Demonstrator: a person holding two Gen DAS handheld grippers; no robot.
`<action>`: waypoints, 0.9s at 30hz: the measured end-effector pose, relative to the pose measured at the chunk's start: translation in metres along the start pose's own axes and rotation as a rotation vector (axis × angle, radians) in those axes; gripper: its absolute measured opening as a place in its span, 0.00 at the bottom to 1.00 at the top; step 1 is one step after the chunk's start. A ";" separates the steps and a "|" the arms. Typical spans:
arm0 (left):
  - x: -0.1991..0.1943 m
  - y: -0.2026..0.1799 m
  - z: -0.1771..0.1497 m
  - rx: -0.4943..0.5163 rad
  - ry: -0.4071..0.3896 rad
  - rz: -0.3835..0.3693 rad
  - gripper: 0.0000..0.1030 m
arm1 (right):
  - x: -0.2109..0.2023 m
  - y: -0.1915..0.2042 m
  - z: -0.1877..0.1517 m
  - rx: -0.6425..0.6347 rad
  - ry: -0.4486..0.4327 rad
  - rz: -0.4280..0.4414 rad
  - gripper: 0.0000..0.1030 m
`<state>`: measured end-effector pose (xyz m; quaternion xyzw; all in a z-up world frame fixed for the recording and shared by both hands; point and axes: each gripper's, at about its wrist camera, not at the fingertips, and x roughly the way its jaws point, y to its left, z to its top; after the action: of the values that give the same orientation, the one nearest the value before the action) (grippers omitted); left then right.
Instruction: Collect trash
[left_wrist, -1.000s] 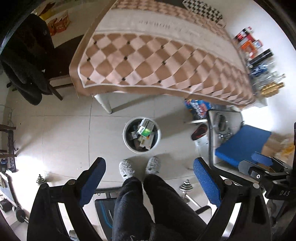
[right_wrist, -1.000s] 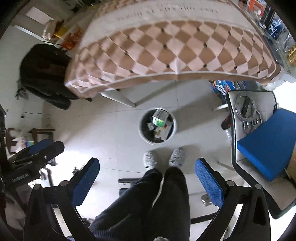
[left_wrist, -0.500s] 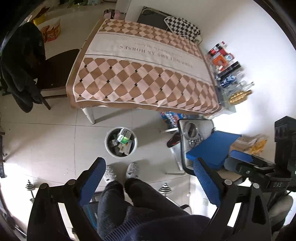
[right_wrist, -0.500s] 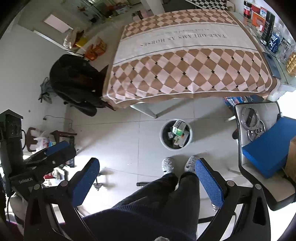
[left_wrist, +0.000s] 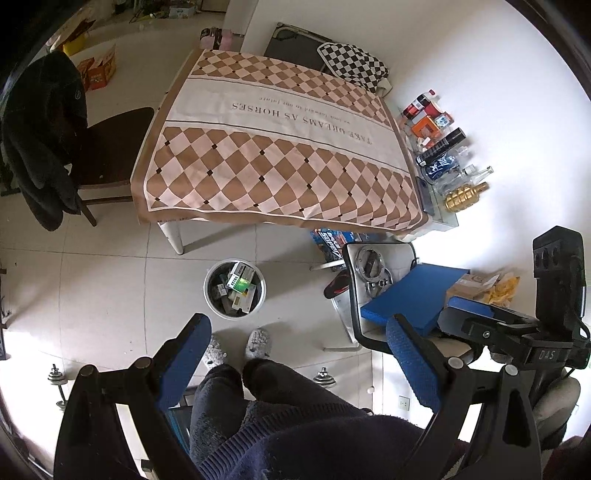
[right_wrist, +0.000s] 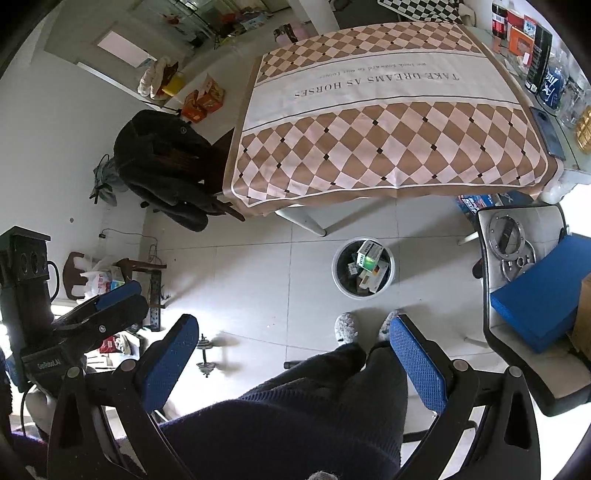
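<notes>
A round grey waste bin (left_wrist: 211, 291) (right_wrist: 338, 277) stands on the tiled floor in front of the table, filled with several small boxes (left_wrist: 239, 280) (right_wrist: 367, 254). My left gripper (left_wrist: 295, 328) is held high above the floor, open, with nothing between its blue pads. My right gripper (right_wrist: 293, 328) is open and empty as well, far above the bin. The person's dark trouser legs (left_wrist: 266, 402) (right_wrist: 332, 391) and grey slippers (left_wrist: 258, 341) (right_wrist: 346, 328) show below both. The table's checked cloth (left_wrist: 273, 166) (right_wrist: 388, 140) carries nothing.
A chair (left_wrist: 110, 155) with a black coat stands left of the table. An office chair (left_wrist: 373, 288) with a blue cushion (right_wrist: 535, 295) and metal rings is at the right. Bottles and cans (left_wrist: 439, 147) line the wall. Dumbbells (right_wrist: 205, 354) lie on the floor.
Both grippers have risen and tilted up, so the bin looks smaller and the whole table is in view. Both stay open and empty.
</notes>
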<state>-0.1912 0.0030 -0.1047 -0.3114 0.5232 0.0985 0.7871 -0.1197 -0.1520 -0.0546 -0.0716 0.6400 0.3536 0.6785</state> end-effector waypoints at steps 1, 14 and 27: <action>0.000 0.000 0.000 0.003 0.000 -0.001 0.94 | 0.000 0.001 0.000 0.000 0.001 0.000 1.00; -0.005 -0.004 0.004 0.050 0.004 -0.030 0.99 | 0.001 0.004 0.001 -0.005 0.031 0.035 1.00; -0.007 -0.008 0.009 0.058 0.014 -0.064 0.99 | -0.005 0.003 0.000 -0.015 0.031 0.027 1.00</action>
<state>-0.1835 0.0039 -0.0929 -0.3058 0.5213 0.0559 0.7947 -0.1208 -0.1512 -0.0490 -0.0735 0.6485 0.3664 0.6632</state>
